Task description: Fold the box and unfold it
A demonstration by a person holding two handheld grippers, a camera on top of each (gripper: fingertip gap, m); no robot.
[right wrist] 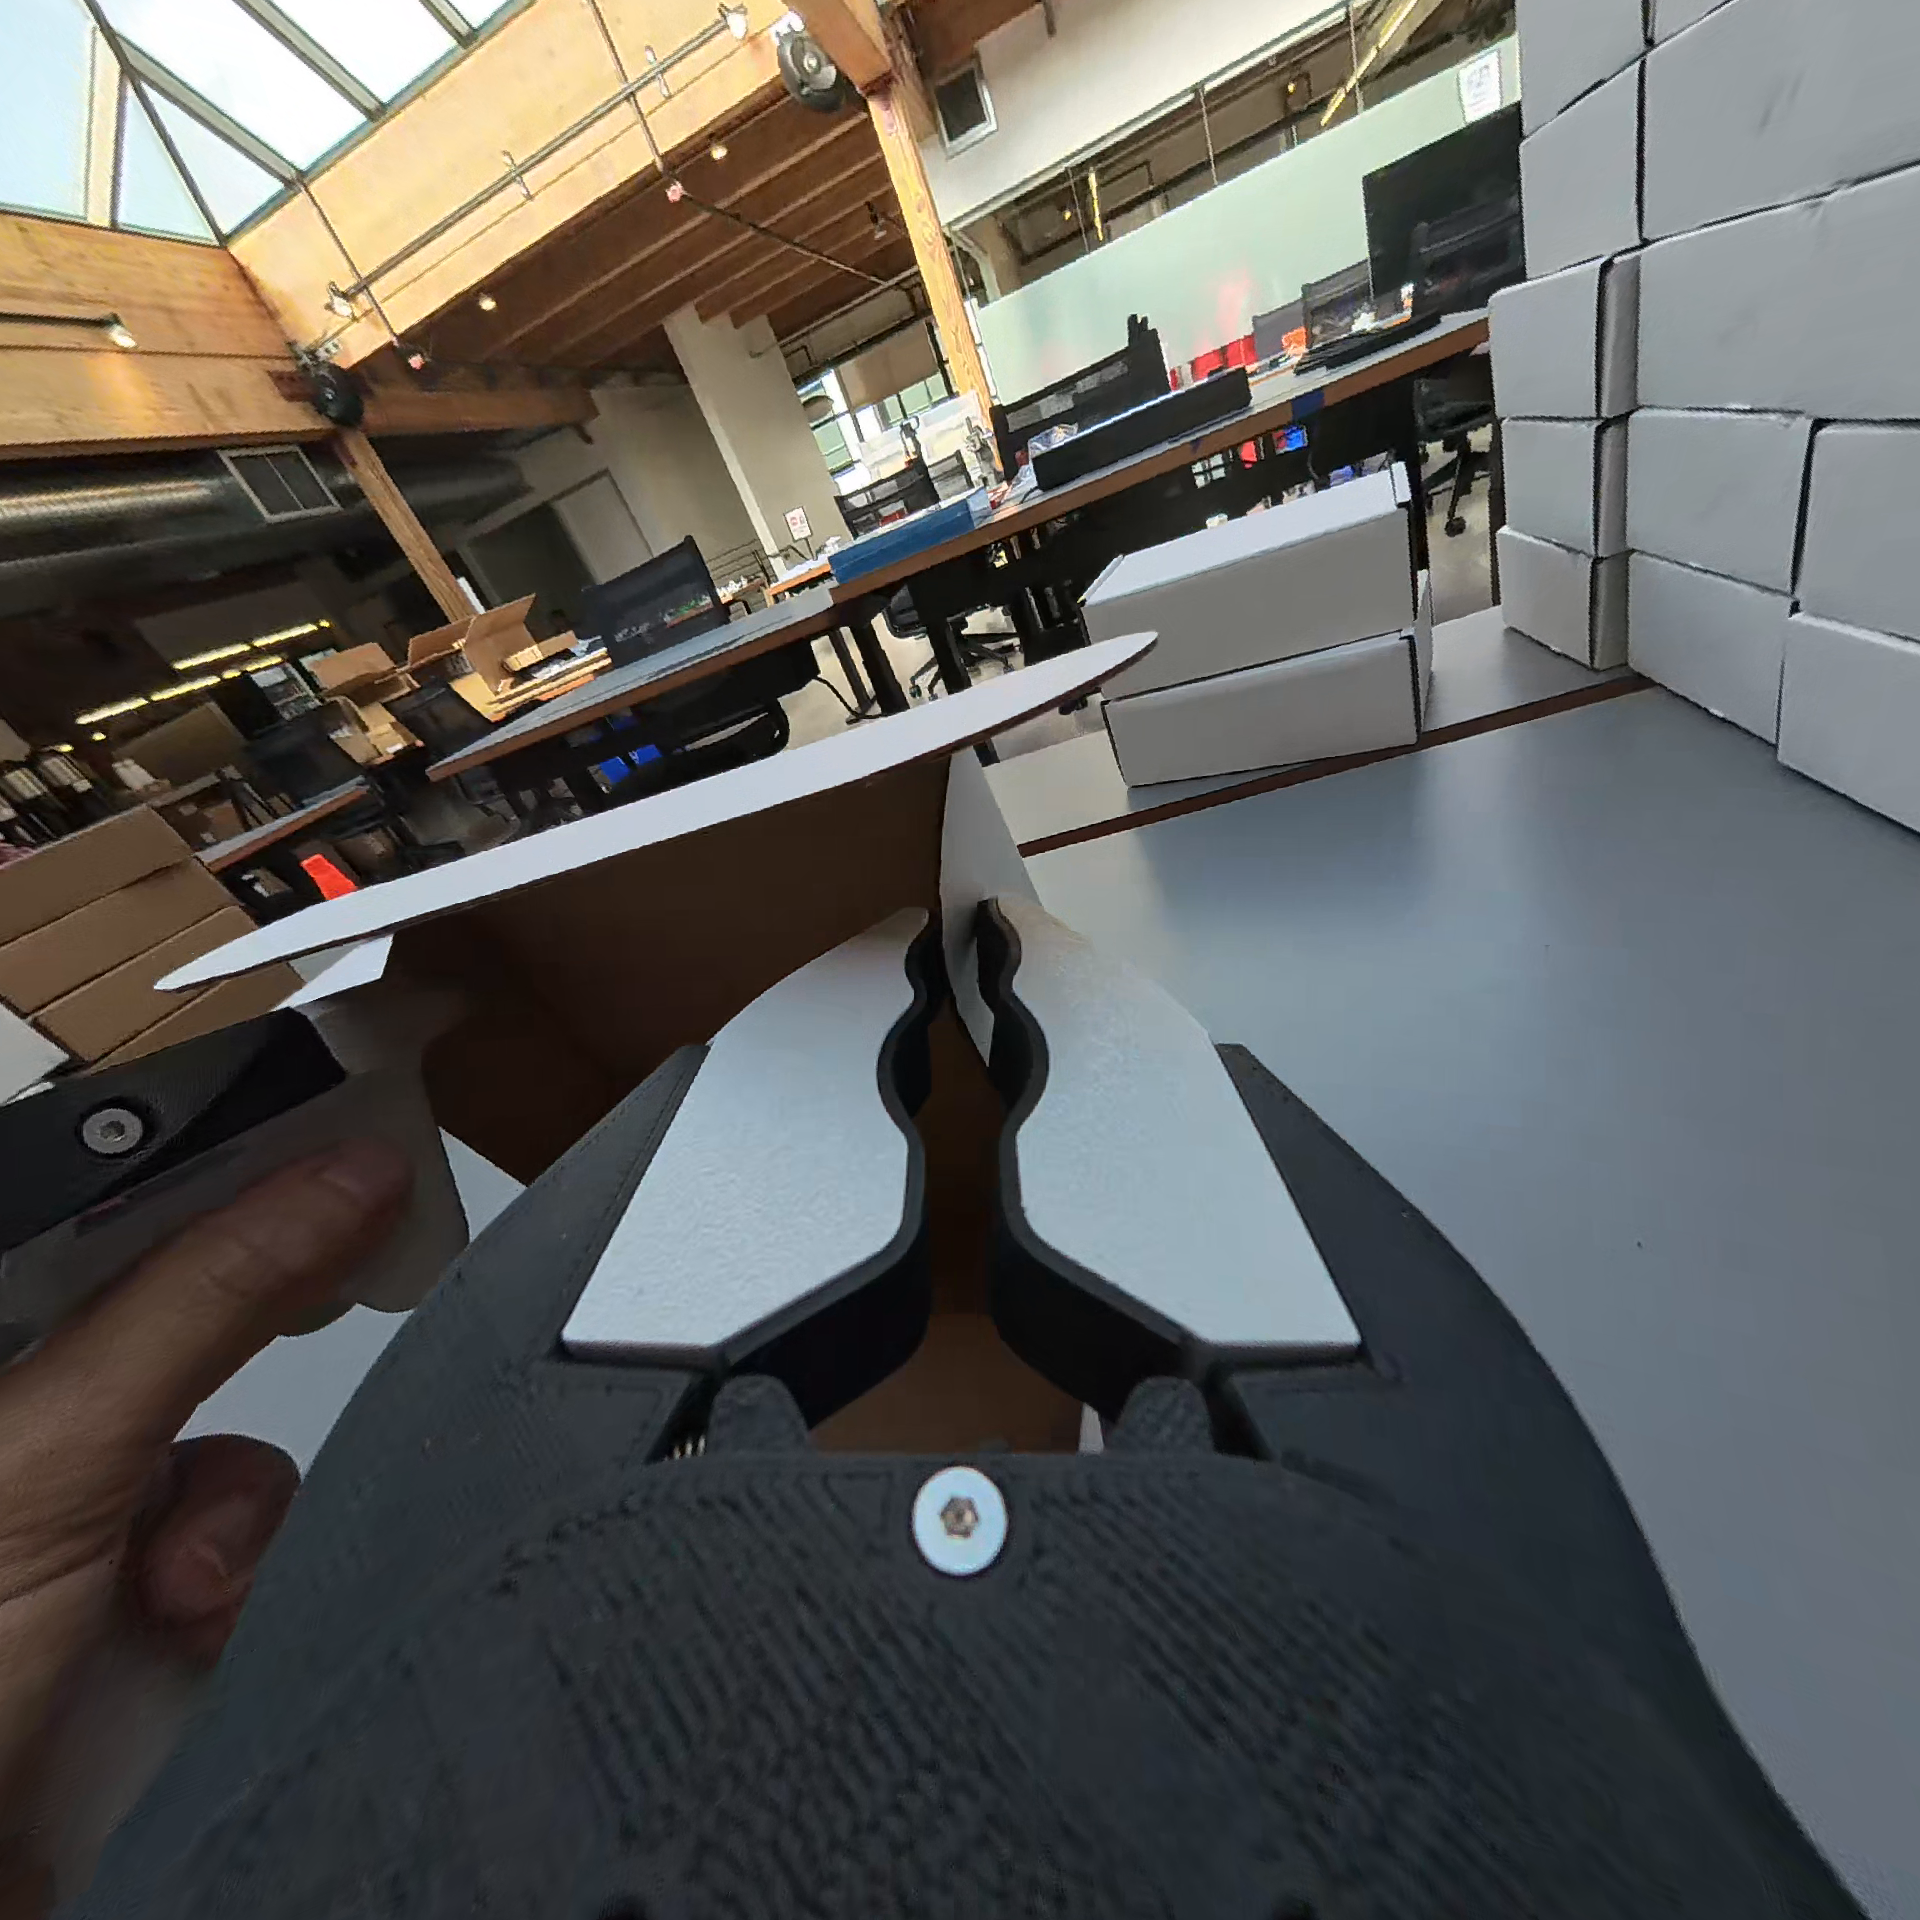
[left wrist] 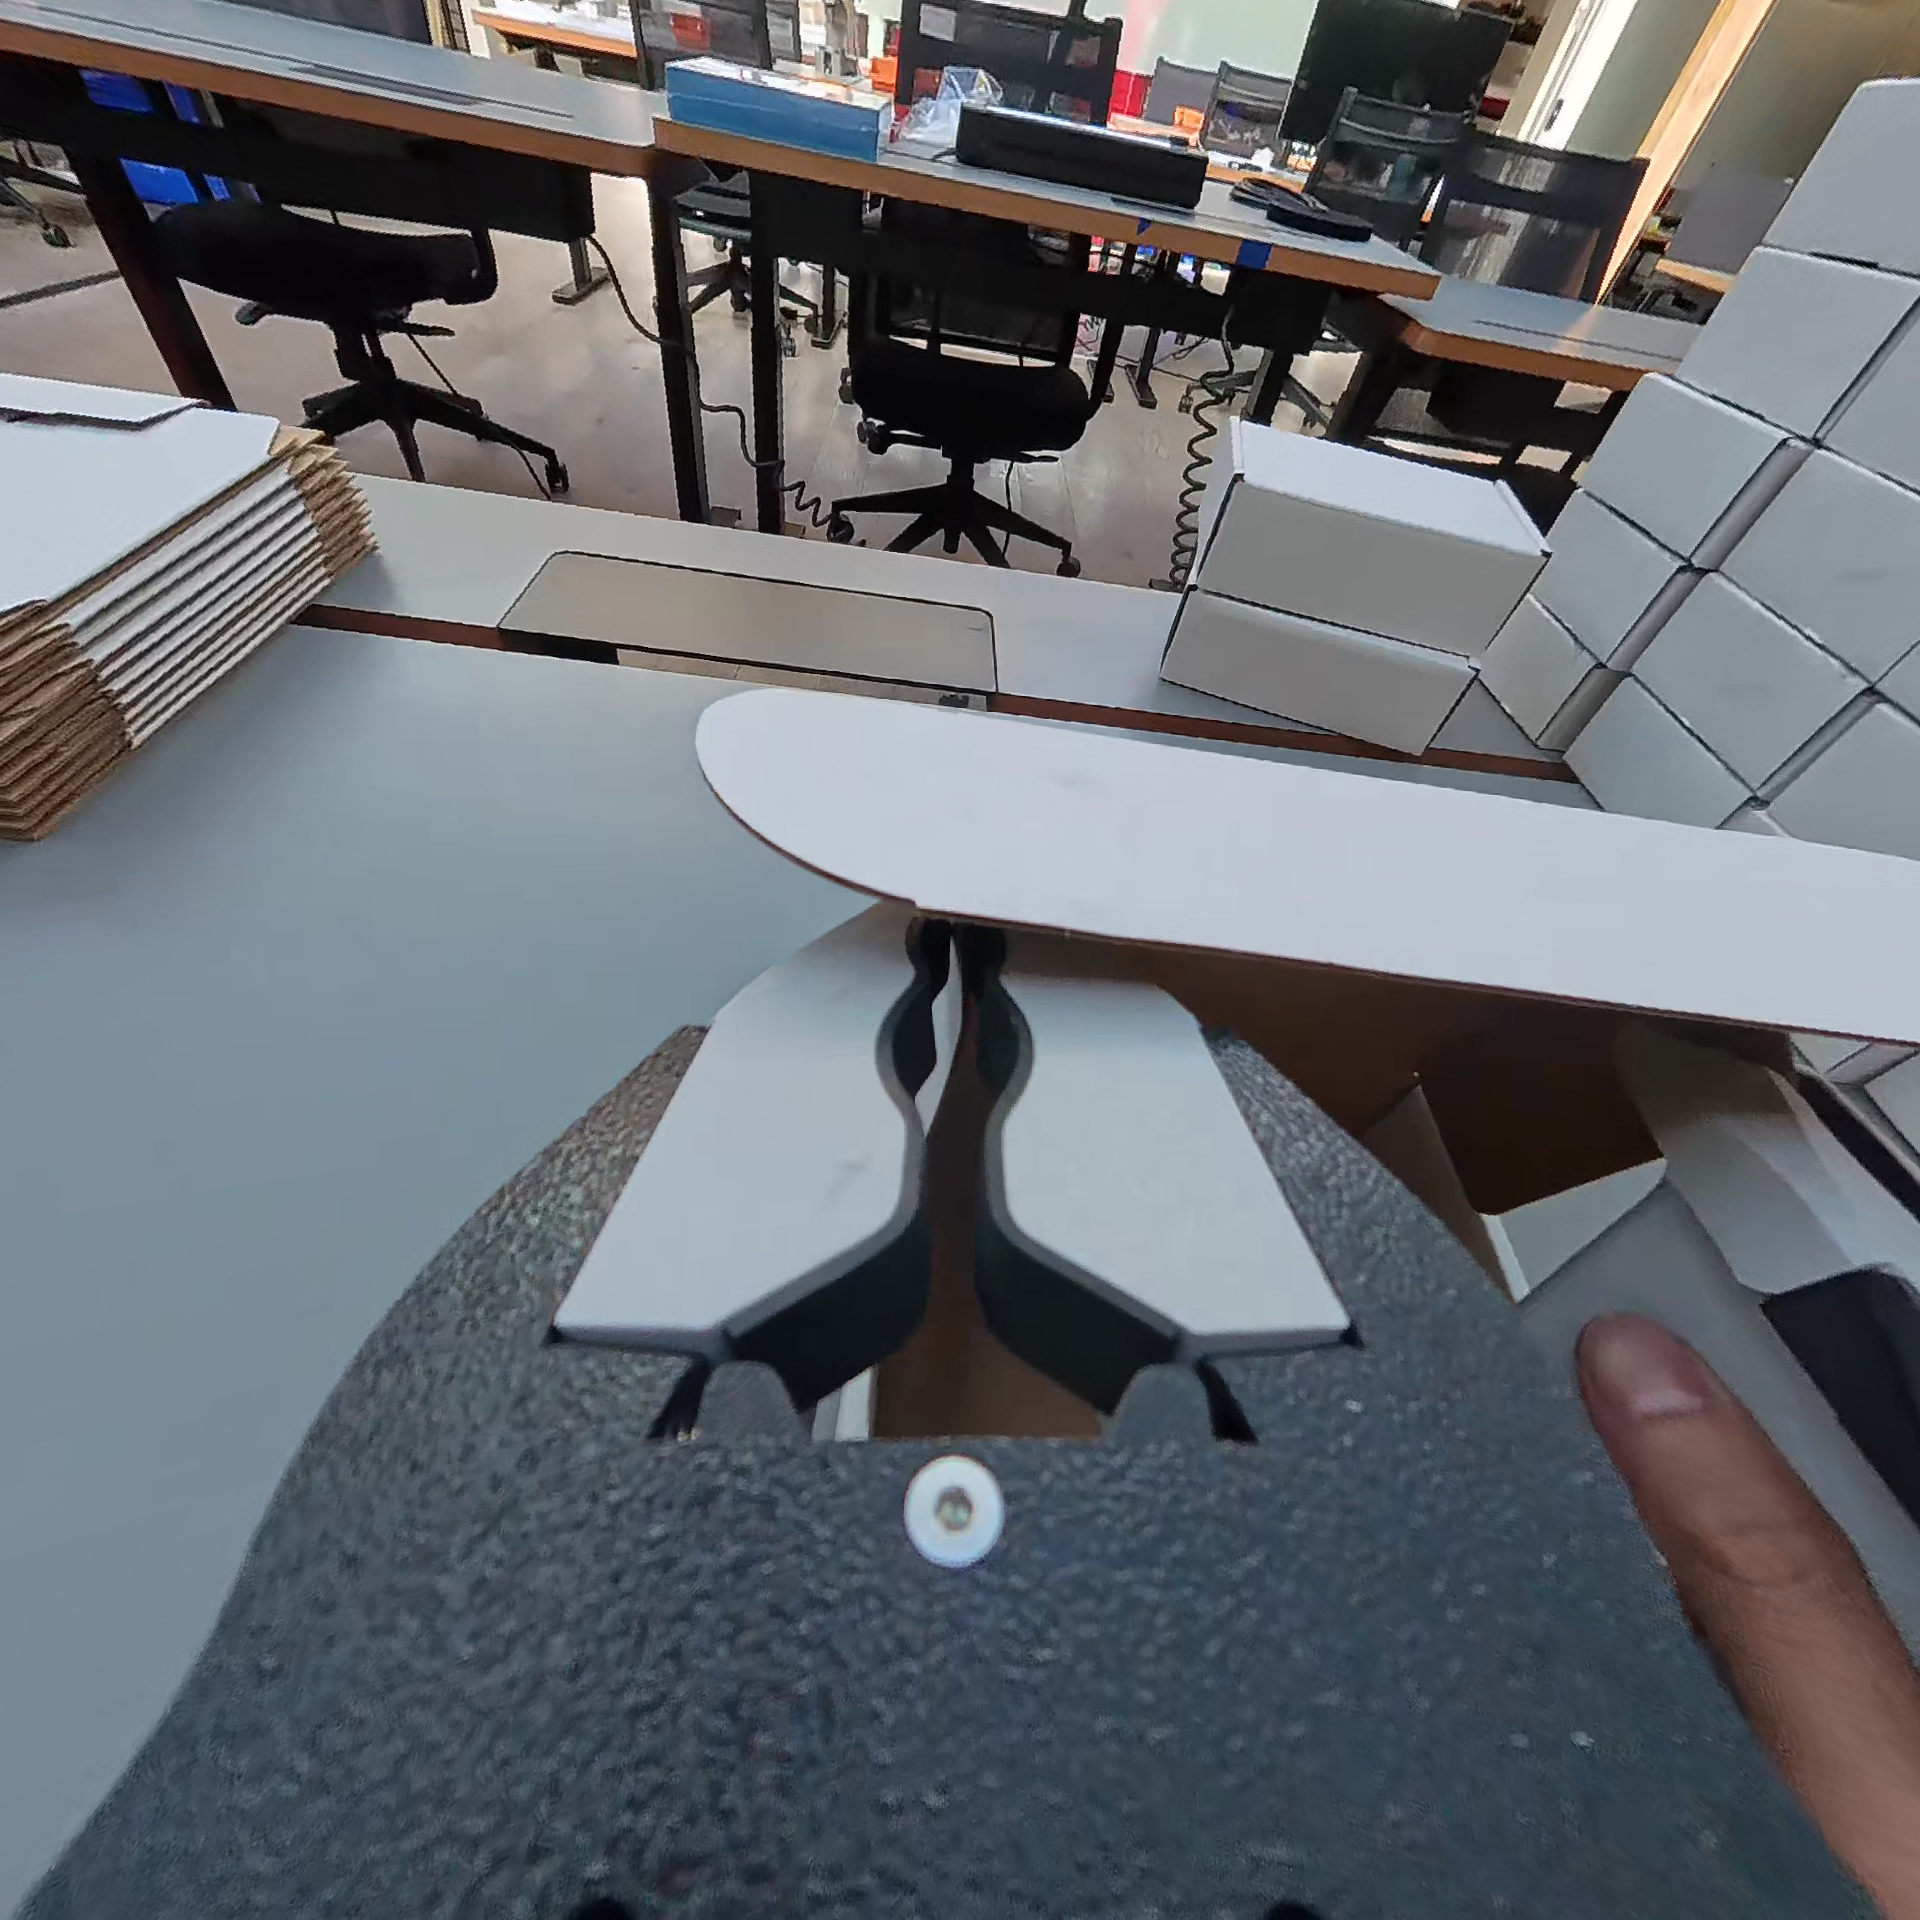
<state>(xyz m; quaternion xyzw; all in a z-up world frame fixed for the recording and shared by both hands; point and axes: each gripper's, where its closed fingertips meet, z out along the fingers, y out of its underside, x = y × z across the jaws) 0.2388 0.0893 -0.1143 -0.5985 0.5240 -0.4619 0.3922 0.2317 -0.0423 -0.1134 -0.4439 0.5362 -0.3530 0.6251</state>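
A half-formed cardboard box (left wrist: 1247, 852), white outside and brown inside, stands on the grey table (left wrist: 312, 987) with its rounded lid flap held roughly level above the opening. My left gripper (left wrist: 954, 935) is shut on the box's left side wall. In the right wrist view my right gripper (right wrist: 961, 925) is shut on the right side wall of the box (right wrist: 675, 935). Each view shows the other gripper's black body at its edge, the right one (left wrist: 1849, 1340) and the left one (right wrist: 156, 1112), with a person's fingers beside it.
A stack of flat cardboard blanks (left wrist: 156, 623) lies at the table's left. Two folded white boxes (left wrist: 1340, 603) stand behind, and a tall wall of white boxes (left wrist: 1766, 520) rises at the right, also in the right wrist view (right wrist: 1766, 416). Desks and office chairs stand beyond.
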